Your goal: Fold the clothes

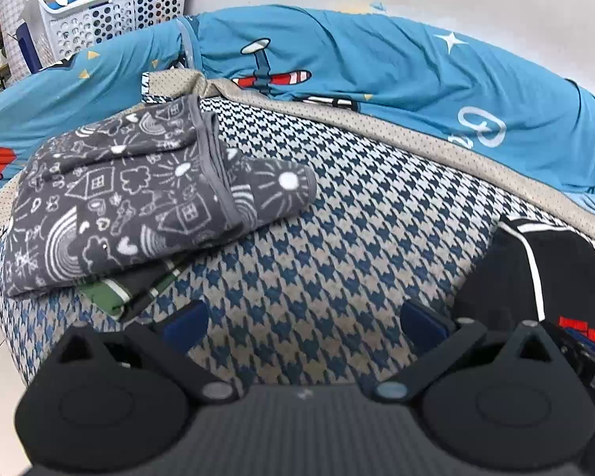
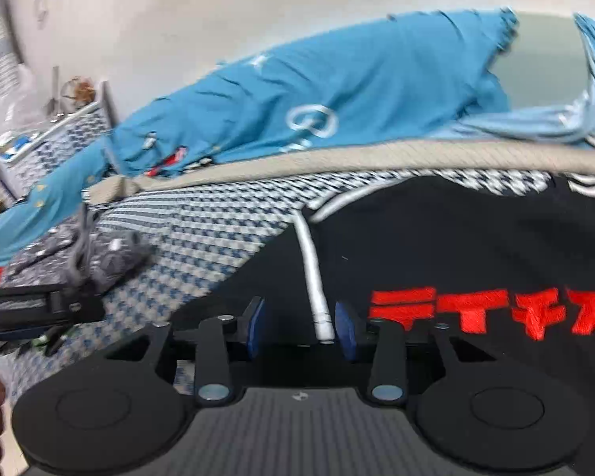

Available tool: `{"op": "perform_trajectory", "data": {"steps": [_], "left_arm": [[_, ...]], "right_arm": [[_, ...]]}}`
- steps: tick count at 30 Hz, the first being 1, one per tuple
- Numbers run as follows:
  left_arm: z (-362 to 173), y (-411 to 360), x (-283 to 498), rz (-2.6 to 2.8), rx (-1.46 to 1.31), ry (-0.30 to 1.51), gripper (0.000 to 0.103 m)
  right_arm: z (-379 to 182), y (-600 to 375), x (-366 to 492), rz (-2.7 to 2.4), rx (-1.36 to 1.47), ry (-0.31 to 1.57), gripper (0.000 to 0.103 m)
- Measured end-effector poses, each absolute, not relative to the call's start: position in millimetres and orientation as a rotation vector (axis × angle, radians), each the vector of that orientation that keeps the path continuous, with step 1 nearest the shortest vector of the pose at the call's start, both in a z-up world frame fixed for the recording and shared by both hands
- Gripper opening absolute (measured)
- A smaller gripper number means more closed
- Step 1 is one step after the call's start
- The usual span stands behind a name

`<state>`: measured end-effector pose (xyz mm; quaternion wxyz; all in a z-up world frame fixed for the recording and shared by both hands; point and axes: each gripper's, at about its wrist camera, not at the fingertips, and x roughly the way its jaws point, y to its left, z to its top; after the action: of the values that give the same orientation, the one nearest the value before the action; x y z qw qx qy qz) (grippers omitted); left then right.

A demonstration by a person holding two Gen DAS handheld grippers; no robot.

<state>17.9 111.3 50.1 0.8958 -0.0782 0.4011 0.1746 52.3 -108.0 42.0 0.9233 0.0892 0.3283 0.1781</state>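
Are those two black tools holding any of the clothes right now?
No. The left tool is open over bare houndstooth cover. The right tool is open above the black garment with red lettering, pads not pressing.

The houndstooth surface [image 1: 317, 238] is free in the middle; folded grey cloth [image 1: 139, 198] blocks ten o'clock, black garment [image 1: 543, 269] three o'clock.

Both wrist views look obliquely down, close over the houndstooth cover [image 1: 317, 238], sharing the blue bedding [image 2: 337, 99].

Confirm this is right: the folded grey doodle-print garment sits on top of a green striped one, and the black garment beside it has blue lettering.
Not quite. The black garment carries red lettering, as the right wrist view shows. The folded grey doodle-print garment does lie on the green striped one.
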Motion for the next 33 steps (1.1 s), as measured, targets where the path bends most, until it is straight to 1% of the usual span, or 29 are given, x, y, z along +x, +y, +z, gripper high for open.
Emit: {"op": "perform_trajectory", "data": {"steps": [5,7,8,9,10,11,12,16,22,25,26,33], "left_arm": [[43,110,19,0.347,-0.150,0.858,0.103],[41,110,19,0.342,-0.146,0.867,0.103],[40,110,19,0.339,-0.144,0.872,0.103],[39,111,18,0.336,-0.143,0.878,0.103],[37,111,18,0.333,-0.142,0.883,0.103],[36,111,18,0.330,-0.141,0.887,0.103],[35,111,17,0.327,-0.139,0.891,0.103],[32,114,16,0.324,-0.135,0.905,0.103],[29,121,16,0.339,-0.146,0.917,0.103],[27,122,17,0.343,-0.155,0.928,0.103],[27,121,17,0.343,-0.153,0.929,0.103],[28,114,18,0.339,-0.134,0.924,0.103]], "right_arm": [[28,-110,60,0.344,0.187,0.687,0.044],[27,-106,61,0.362,0.186,0.675,0.042],[27,-104,62,0.372,0.176,0.674,0.036],[26,-102,63,0.380,0.169,0.673,0.024],[25,-100,64,0.388,0.166,0.675,0.019],[25,-98,65,0.397,0.169,0.676,0.012],[24,-97,67,0.408,0.178,0.675,0.011],[27,-93,75,0.442,0.219,0.665,0.010],[43,-85,84,0.533,0.321,0.592,0.009],[45,-77,87,0.607,0.380,0.584,0.014],[45,-74,87,0.631,0.396,0.588,0.017],[57,-63,75,0.738,0.394,0.554,0.025]]}}
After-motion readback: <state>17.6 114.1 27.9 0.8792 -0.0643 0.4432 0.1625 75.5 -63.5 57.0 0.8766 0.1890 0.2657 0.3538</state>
